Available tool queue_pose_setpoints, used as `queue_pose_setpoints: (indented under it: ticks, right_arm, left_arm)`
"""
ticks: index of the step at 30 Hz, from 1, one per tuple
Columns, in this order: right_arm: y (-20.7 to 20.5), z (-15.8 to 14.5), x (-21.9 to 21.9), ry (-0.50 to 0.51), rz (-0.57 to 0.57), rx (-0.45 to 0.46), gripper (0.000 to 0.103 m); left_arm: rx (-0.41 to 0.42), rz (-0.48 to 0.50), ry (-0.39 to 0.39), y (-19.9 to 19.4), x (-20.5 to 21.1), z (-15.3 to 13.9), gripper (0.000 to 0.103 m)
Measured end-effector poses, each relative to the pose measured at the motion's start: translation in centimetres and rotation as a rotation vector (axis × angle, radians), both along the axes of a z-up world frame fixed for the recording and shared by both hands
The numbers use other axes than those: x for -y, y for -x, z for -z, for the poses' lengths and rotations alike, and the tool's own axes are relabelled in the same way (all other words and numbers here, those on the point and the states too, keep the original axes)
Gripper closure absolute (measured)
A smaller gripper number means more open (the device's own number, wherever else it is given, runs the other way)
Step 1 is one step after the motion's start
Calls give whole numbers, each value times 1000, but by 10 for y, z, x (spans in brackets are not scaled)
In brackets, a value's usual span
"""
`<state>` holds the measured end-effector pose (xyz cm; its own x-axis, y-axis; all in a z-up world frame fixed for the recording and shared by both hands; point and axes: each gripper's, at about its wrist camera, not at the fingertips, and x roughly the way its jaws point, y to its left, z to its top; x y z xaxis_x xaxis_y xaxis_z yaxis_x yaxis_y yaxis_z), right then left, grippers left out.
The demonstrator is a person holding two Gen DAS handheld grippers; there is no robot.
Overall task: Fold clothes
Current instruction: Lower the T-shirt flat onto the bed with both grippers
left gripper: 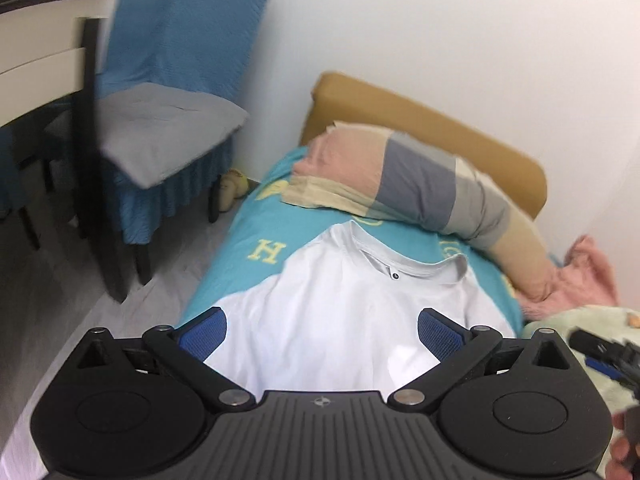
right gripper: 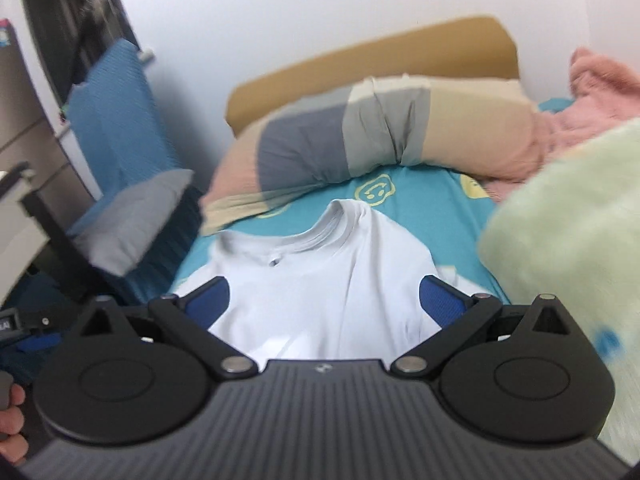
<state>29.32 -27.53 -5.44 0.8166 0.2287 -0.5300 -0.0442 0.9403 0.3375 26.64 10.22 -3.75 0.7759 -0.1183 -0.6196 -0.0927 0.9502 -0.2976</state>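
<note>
Left gripper (left gripper: pixel 322 334) wide open and empty, blue pads (left gripper: pixel 204 334) spread above a white shirt (left gripper: pixel 340 308) lying flat straight ahead on a turquoise sheet (left gripper: pixel 240 248), collar at the far end. Right gripper (right gripper: pixel 324 306) likewise gaping, nothing between its fingers, over the same shirt (right gripper: pixel 320 280), with a green blanket (right gripper: pixel 568 220) just to its right. Beyond the collar, a striped pillow (left gripper: pixel 420 184) against a tan headboard (left gripper: pixel 400 108); off to the left, a blue-covered chair (left gripper: pixel 168 120).

Smooth cloth tee (left gripper: pixel 340 320) — matt.
</note>
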Motion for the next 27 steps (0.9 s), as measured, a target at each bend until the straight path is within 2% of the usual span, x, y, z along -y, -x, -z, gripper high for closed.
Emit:
queue_pose_setpoints:
  ticks: [3, 5, 8, 11, 16, 18, 20, 23, 27]
  right_arm:
    - [67, -22, -7, 27, -7, 32, 0]
    - [106, -30, -11, 49, -7, 17, 0]
    - [151, -31, -12, 47, -19, -18, 0]
    - [178, -21, -5, -27, -28, -22, 0]
    - [192, 24, 12, -148, 16, -70, 0]
    - [188, 39, 13, -164, 19, -104, 0]
    - [180, 45, 10, -144, 13, -106, 0]
    - [167, 46, 7, -112, 36, -68, 0]
    - [145, 59, 6, -91, 55, -63, 0]
  left_arm:
    - [8, -61, 80, 47, -23, -11, 0]
    - [-8, -116, 133, 67, -40, -10, 2]
    - [-29, -181, 170, 80, -61, -10, 2]
    - [-64, -227, 201, 80, -78, 1, 5]
    - [-173, -297, 291, 67, -94, 47, 9]
    - [-229, -330, 337, 58, -99, 66, 11]
    - [-235, -383, 398, 53, -105, 82, 11]
    - [-240, -433, 396, 40, -105, 102, 12]
    - [-224, -398, 332, 14, -94, 124, 14]
